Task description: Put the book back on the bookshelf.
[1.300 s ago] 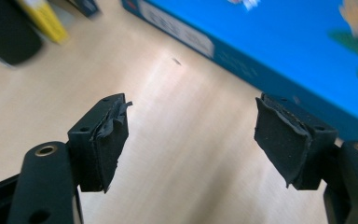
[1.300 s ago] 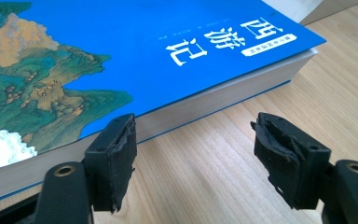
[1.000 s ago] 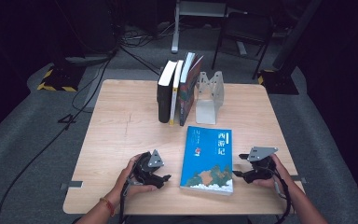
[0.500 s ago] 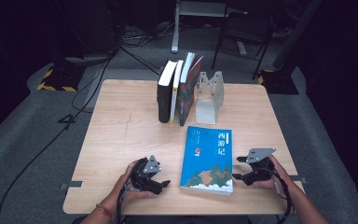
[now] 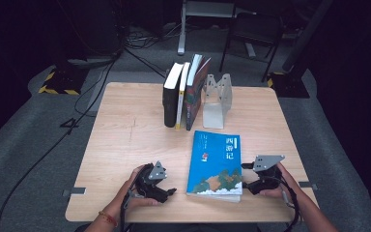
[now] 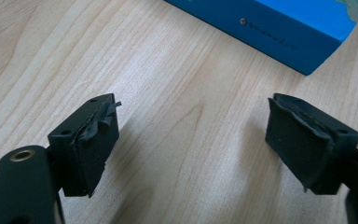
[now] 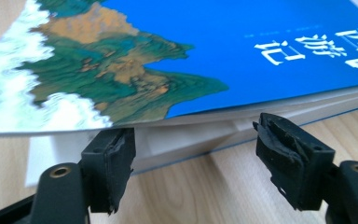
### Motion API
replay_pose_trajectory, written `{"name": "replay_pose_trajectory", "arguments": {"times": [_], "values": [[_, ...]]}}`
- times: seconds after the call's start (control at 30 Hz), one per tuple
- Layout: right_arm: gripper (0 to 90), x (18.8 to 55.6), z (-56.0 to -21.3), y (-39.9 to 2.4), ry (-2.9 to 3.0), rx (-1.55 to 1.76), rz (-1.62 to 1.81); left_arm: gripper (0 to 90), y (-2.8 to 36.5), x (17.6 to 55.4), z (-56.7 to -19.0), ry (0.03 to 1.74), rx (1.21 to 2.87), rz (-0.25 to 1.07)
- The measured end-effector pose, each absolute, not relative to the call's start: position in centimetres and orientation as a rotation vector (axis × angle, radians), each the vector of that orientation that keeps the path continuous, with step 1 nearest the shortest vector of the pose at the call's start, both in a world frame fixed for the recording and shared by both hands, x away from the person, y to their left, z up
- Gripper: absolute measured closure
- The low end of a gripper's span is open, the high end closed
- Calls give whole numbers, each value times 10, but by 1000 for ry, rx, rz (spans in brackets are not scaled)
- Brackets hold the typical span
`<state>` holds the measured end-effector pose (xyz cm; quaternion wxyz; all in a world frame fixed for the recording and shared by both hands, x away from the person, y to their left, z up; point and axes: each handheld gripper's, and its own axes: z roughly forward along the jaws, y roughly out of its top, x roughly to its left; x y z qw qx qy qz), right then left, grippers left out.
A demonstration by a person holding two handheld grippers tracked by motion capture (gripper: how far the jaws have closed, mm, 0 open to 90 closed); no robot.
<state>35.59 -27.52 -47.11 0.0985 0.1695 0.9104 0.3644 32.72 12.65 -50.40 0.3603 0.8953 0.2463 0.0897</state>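
A blue book (image 5: 216, 162) with a painted landscape on its cover lies flat near the table's front edge. My left gripper (image 5: 170, 192) rests on the table just left of its spine. In the left gripper view its jaws (image 6: 191, 112) have just been opening. They stand wide over bare wood, with the book's corner (image 6: 279, 28) beyond them. My right gripper (image 5: 247, 177) is at the book's right edge. In the right gripper view it (image 7: 193, 129) is open, its jaws spaced along the page edge under the slightly raised cover (image 7: 242, 42).
Three books (image 5: 183, 94) stand upright at the back of the wooden table (image 5: 125, 135), with a metal bookend (image 5: 217, 99) just right of them. Cables and a chair are on the dark floor behind.
The left gripper's jaws have spread wider and it has shifted slightly toward the front edge. The right gripper and the book have stayed where they were.
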Motion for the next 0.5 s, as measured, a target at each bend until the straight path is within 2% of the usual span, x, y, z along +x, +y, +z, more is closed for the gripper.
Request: {"name": "replay_pose_trajectory", "arguments": {"times": [0.13,0.2,0.37,0.5], "values": [[284,355,-469,-280,2698,490,1040,163,123,325,-500,662,2339,229],[286,353,-471,-278,2730,453,991,223,120,322,-499,664,2324,212],[241,356,-476,-280,2736,473,1007,200,109,310,-494,581,2318,158],[250,355,-473,-278,2677,474,1055,200,105,304,-488,556,2297,162]]}}
